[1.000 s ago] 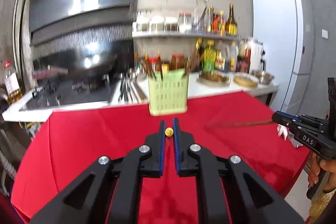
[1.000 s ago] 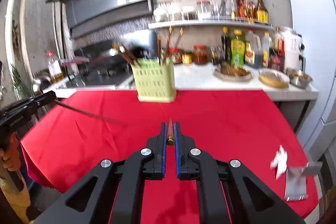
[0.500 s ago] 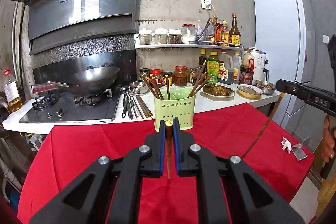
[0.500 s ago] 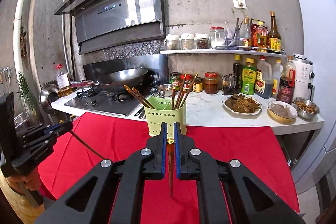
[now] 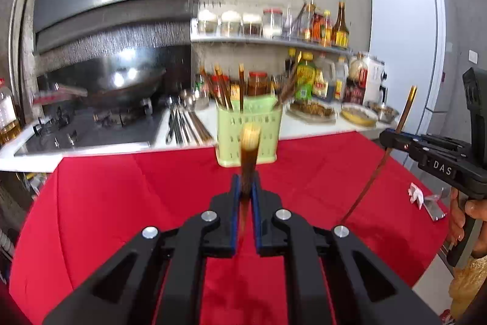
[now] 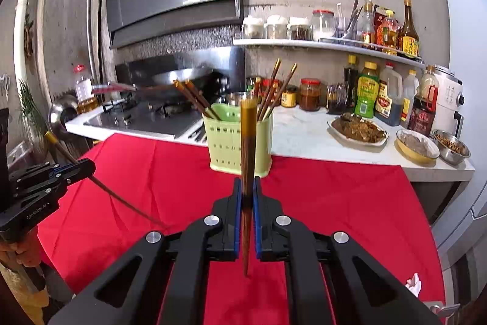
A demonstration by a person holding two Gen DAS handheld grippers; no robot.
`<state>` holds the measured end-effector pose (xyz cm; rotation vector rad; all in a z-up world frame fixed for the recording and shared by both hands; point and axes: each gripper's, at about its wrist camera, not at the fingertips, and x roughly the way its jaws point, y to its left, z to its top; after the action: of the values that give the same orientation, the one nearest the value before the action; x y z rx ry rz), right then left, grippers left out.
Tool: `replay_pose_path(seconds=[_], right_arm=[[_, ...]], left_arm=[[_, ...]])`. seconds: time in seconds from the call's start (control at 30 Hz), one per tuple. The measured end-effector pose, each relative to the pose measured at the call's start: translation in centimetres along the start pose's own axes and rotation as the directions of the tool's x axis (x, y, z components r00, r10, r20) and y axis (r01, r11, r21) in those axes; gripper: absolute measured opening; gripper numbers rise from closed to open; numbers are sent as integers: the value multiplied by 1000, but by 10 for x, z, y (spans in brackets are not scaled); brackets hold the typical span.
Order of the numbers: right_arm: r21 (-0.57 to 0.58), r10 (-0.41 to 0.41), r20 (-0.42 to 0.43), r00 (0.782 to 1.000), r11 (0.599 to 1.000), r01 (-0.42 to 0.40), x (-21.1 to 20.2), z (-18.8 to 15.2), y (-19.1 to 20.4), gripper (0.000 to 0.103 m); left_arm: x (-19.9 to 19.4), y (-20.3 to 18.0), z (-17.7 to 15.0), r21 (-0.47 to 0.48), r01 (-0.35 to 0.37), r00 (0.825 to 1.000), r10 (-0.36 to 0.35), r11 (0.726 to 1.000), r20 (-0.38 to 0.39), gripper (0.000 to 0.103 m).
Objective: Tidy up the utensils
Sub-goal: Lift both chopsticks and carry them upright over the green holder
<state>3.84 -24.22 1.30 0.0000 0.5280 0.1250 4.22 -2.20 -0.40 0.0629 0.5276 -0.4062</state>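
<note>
**Chopsticks up, caddy ahead**

Chopsticks stand pinched in both my grippers, one each, and the green caddy (image 6: 239, 139) waits at the far edge of the red tablecloth (image 6: 334, 197), hard against the white counter (image 6: 304, 136). My right gripper (image 6: 247, 191) has its jaws pressed together on a brown chopstick (image 6: 247, 172), held near upright with the gold-capped end on top and the thin tip hanging below the jaws, over the cloth. My left gripper (image 5: 246, 188) clamps its own chopstick (image 5: 248, 160) the same way, though that view is blurred and I can only make out the pale cap in front of the caddy. Seen from the right wrist, the left chopstick leans, its lower length slanting down toward the cloth.

The caddy already holds several chopsticks (image 6: 274, 90), fanned out and leaning across the opening. That is my main worry: coming in with a tip, I could strike one of those leaning sticks and be deflected onto the rim, or lever them out. The caddy looks like light plastic, so a push against its wall could tip it or slide it back onto the counter.

The grip is narrow and high on each stick, so a knock at the tip could swivel it between the pads. With both hands closing on one opening, the two grippers could also collide.
</note>
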Motion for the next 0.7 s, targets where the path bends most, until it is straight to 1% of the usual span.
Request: replay_pose_path(seconds=[0.03, 0.1, 0.17, 0.27, 0.37, 0.4, 0.53, 0.63, 0.7], right_arm=[[-5, -3, -4, 1000, 1000, 3, 1, -3, 1, 7], [-13, -7, -2, 1000, 1000, 7, 0, -6, 4, 7], [-19, -5, -4, 1000, 1000, 5, 0, -5, 5, 7], [-24, -4, 10, 1000, 1000, 4, -3, -2, 5, 7], [-12, 7, 37, 999, 1000, -7, -7, 6, 4, 7], [-10, 9, 44, 999, 1000, -9, -5, 11, 4, 7], [5, 29, 55, 998, 1000, -29, 9, 33, 0, 7], [-12, 36, 102, 994, 999, -35, 16, 57, 3, 7], [-32, 35, 153, 988, 999, -30, 19, 79, 5, 7]], left_arm=[[5, 0, -4, -6, 9, 1000, -9, 1000, -24, 7], [13, -2, -13, 6, -8, 999, 8, 1000, -47, 7], [11, -4, -15, 16, -15, 999, 16, 1000, -38, 7], [4, -7, -8, 32, -16, 1000, 17, 999, -21, 7], [2, -12, 6, 64, -28, 998, 31, 998, -46, 7], [2, -12, 12, 66, -17, 998, 21, 998, -53, 7], [8, -9, 44, 90, -14, 999, 18, 996, -39, 7], [16, -1, 67, 76, -17, 999, 20, 997, -35, 7], [19, 6, 87, 59, -30, 999, 31, 998, -13, 7]])
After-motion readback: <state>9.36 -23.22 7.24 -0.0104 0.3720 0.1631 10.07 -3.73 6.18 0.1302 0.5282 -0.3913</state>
